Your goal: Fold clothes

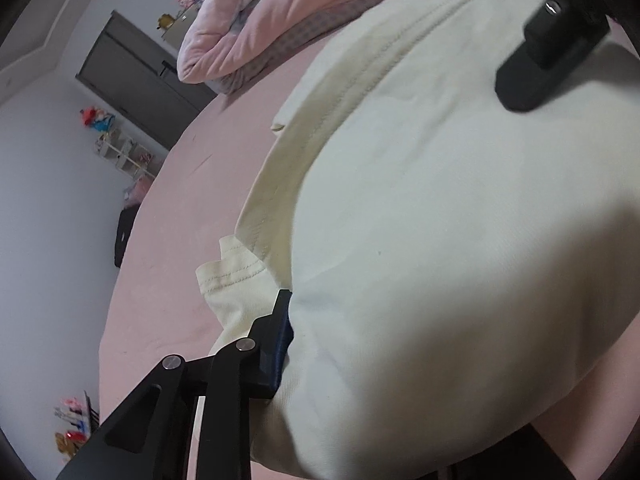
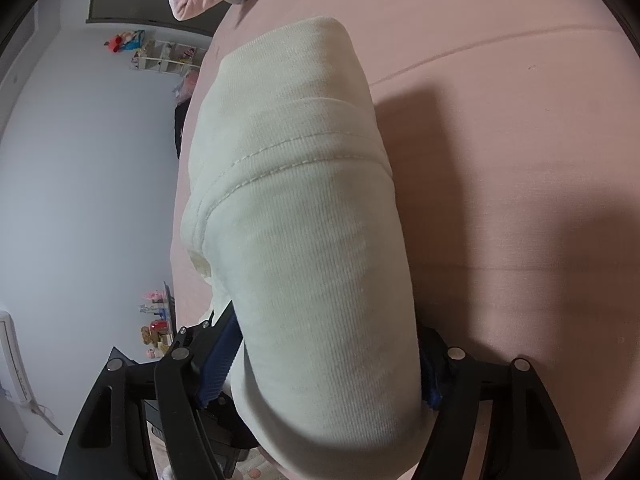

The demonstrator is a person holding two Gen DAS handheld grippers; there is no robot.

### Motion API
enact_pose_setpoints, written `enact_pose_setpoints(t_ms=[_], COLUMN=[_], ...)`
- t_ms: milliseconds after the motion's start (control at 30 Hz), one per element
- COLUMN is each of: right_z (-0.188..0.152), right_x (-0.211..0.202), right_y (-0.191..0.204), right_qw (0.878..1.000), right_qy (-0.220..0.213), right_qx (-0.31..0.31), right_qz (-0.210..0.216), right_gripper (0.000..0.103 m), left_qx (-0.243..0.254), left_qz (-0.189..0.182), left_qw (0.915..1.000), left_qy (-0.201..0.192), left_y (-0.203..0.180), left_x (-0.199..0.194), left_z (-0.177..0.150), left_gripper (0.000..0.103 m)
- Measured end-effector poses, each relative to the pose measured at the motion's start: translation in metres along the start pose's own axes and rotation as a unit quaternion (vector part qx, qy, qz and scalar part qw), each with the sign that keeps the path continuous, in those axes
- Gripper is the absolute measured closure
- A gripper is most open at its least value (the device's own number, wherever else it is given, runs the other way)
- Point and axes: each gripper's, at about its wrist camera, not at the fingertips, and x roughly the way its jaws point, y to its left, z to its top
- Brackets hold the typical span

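Your cream ribbed cotton garment [image 2: 304,240] fills mid-frame on the pink bed [image 2: 500,128], already folded narrow. Left tool [image 1: 288,332] pinches its lower-left edge; right tool [image 2: 328,364] straddles the bundle's near end, jaws wide. Final folds remain, I'd judge.

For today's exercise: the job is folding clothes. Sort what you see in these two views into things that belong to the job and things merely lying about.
Belongs to the job:
- cream garment
- left gripper, gripping its edge
- right gripper, jaws wide around the folded bundle
- pink bed sheet it lies on

Lying about:
- pink quilt
- shelf of toys
- dark cabinet
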Motion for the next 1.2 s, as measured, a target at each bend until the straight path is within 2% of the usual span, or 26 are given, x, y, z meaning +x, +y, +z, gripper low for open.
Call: enact_pose_setpoints(t_ms=[100,167,233,367,433,500,600,667,733,833,867,900,1033,1167,1200], right_z=[-0.002,-0.002,-0.002,-0.004,0.001,0.003,0.025,0.021,0.0,-0.01,-0.024,-0.025,-0.027,-0.029,-0.03], right_x=[0.001,0.0,-0.001,-0.001,-0.025,-0.044,-0.076,-0.071,-0.094,-0.115,-0.135,-0.138,-0.158,-0.181,-0.187], right_y=[0.003,0.001,-0.003,-0.01,-0.025,-0.051,-0.06,-0.048,-0.052,-0.041,-0.042,-0.038,-0.019,-0.002,0.003], right_qw=[1.0,0.999,0.997,0.988,0.98,0.972,0.97,0.969,0.971,0.972,0.972,0.972,0.972,0.972,0.973], right_qy=[-0.004,-0.006,-0.009,-0.015,-0.018,-0.016,-0.014,-0.014,-0.015,-0.023,-0.024,-0.028,-0.034,-0.046,-0.047], right_qx=[0.002,0.014,0.035,0.076,0.09,0.101,0.096,0.088,0.069,0.035,0.026,0.018,-0.009,-0.04,-0.049], right_qz=[0.012,0.035,0.069,0.134,0.176,0.211,0.223,0.231,0.229,0.23,0.231,0.232,0.234,0.227,0.221], right_gripper=[0.034,0.038,0.041,0.045,0.049,0.051,0.053,0.053,0.053,0.053,0.053,0.053,0.053,0.053,0.053], left_qx=[-0.059,-0.121,-0.187,-0.272,-0.314,-0.361,-0.431,-0.472,-0.498,-0.533,-0.537,-0.541,-0.539,-0.555,-0.562], left_qz=[-0.029,-0.061,-0.094,-0.146,-0.172,-0.206,-0.259,-0.291,-0.316,-0.35,-0.354,-0.358,-0.365,-0.388,-0.393], left_qw=[0.9978,0.9908,0.9778,0.951,0.9335,0.9094,0.8645,0.8317,0.8069,0.7678,0.7621,0.7567,0.7521,0.725,0.7158], left_qy=[0.006,0.007,0.011,0.012,0.011,0.0,-0.013,-0.024,-0.037,-0.061,-0.07,-0.079,-0.104,-0.126,-0.131], left_y=[0.014,0.028,0.044,0.065,0.075,0.086,0.102,0.109,0.114,0.118,0.12,0.123,0.133,0.14,0.14], left_x=[-0.001,-0.002,0.0,-0.002,-0.003,-0.008,-0.009,-0.01,-0.012,-0.02,-0.024,-0.027,-0.041,-0.049,-0.049], left_z=[0.003,0.003,0.007,0.004,0.001,-0.002,-0.009,-0.014,-0.019,-0.026,-0.025,-0.024,-0.014,-0.018,-0.018], left_gripper=[0.082,0.083,0.084,0.086,0.087,0.088,0.092,0.093,0.093,0.093,0.093,0.093,0.093,0.093,0.093])
